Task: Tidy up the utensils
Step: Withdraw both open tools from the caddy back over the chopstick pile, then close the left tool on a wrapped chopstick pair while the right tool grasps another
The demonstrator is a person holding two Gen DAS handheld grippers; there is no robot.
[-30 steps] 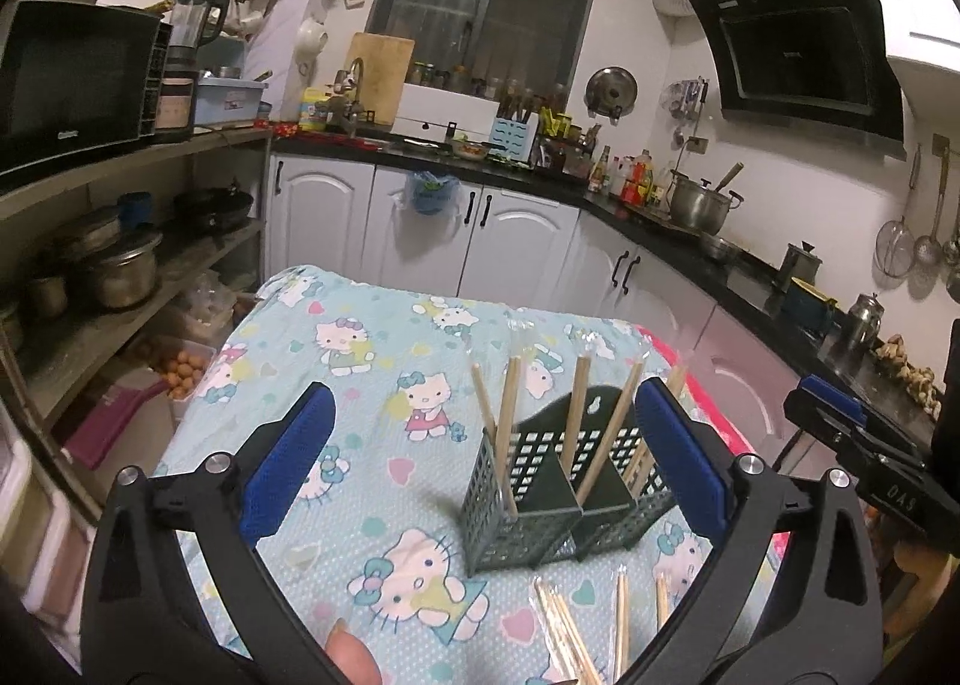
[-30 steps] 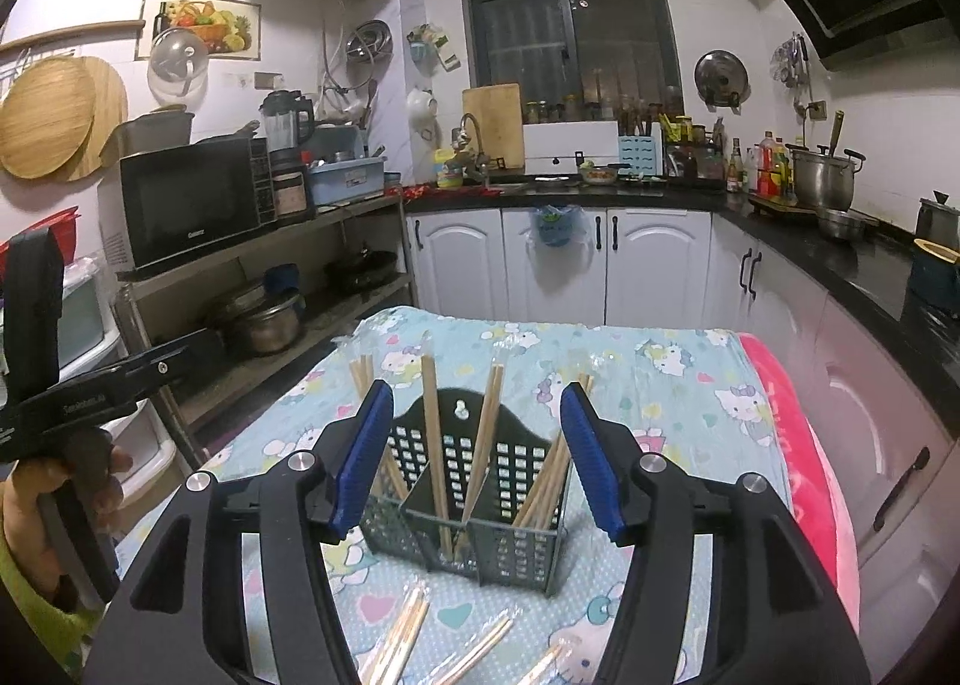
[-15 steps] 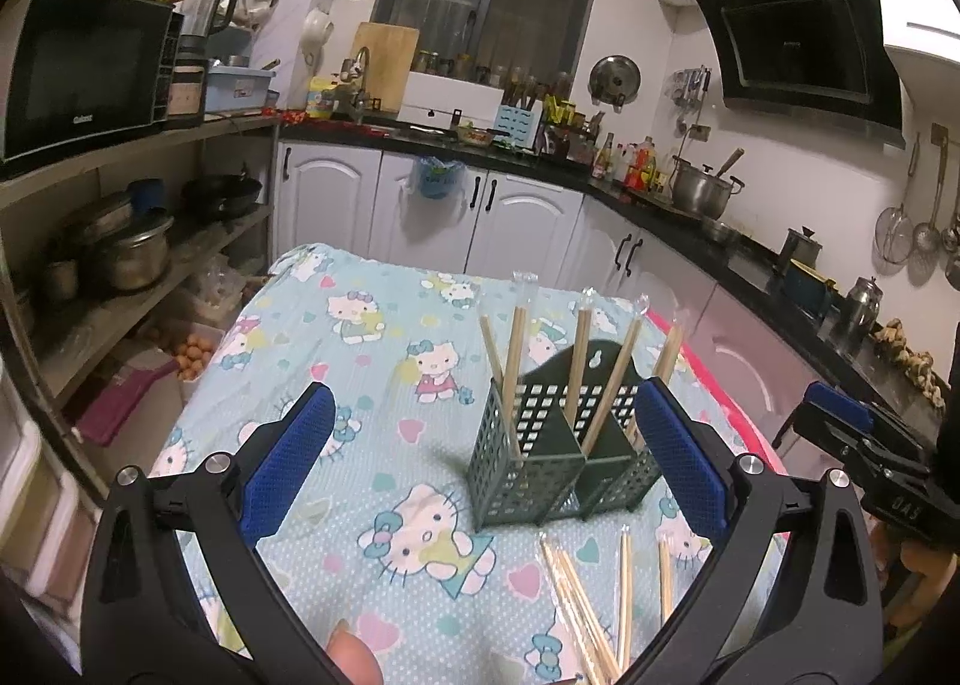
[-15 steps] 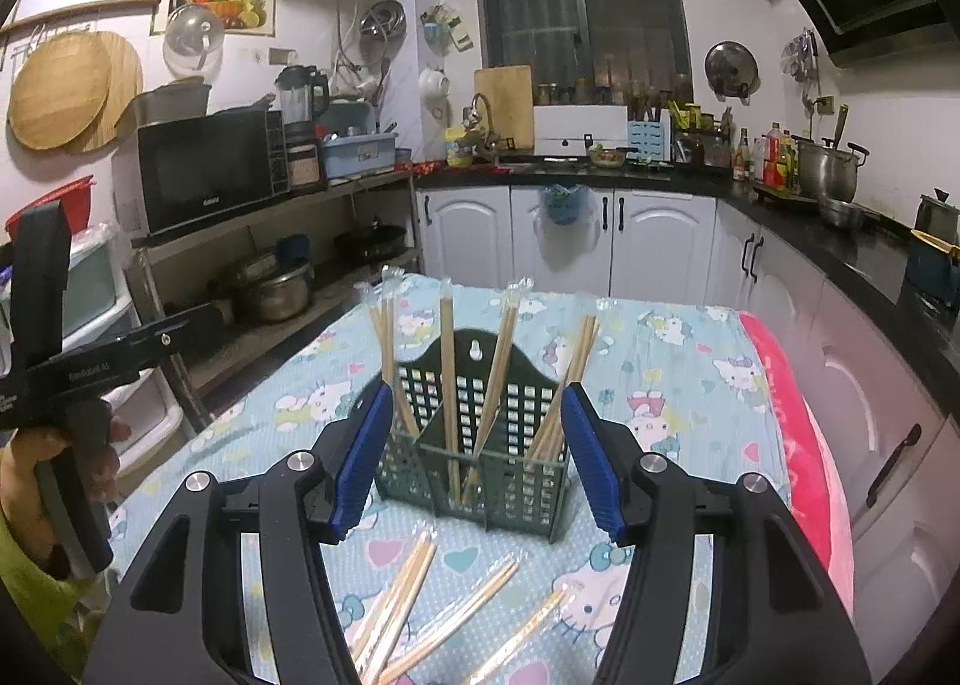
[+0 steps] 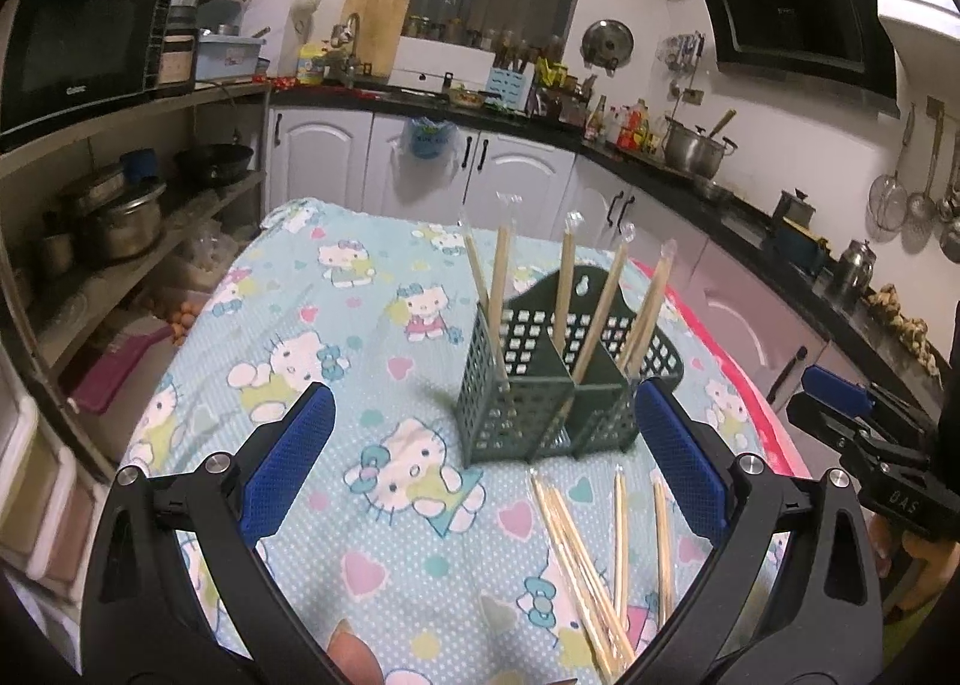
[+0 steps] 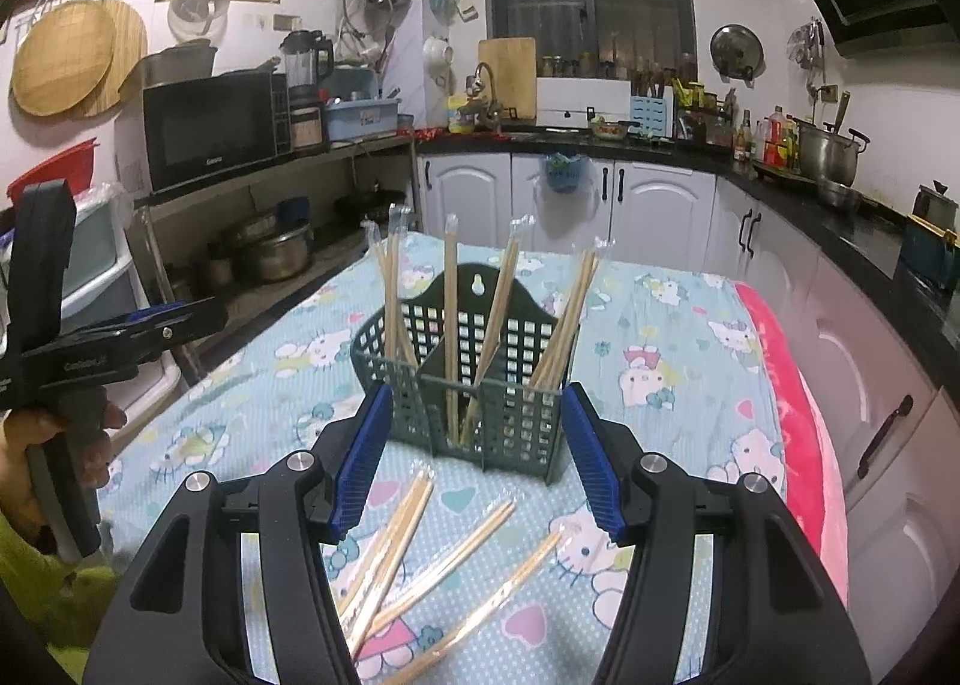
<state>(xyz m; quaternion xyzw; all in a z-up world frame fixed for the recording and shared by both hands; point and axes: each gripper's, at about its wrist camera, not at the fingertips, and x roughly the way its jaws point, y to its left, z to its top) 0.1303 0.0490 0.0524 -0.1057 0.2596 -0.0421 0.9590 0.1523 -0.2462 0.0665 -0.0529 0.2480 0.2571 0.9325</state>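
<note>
A dark green slotted utensil holder (image 5: 543, 385) (image 6: 480, 385) stands on the table with several wrapped chopstick pairs upright in its compartments. More wrapped chopsticks (image 5: 591, 559) (image 6: 414, 553) lie loose on the cloth in front of it. My left gripper (image 5: 483, 457) is open above the cloth, left of the loose chopsticks, with nothing between its blue pads. My right gripper (image 6: 477, 445) is open too, its pads flanking the view of the holder's front and above the loose chopsticks, holding nothing.
The table wears a light blue cartoon-cat cloth (image 5: 336, 325) with a pink edge (image 6: 798, 397) on the right. Shelves with pots and a microwave (image 6: 210, 136) stand left; white cabinets and a black counter (image 5: 660, 163) run behind and right.
Both grippers have dropped lower and come closer to the table; the holder looks nearer and more of the loose chopsticks show below it. Neither gripper's jaws have changed.
</note>
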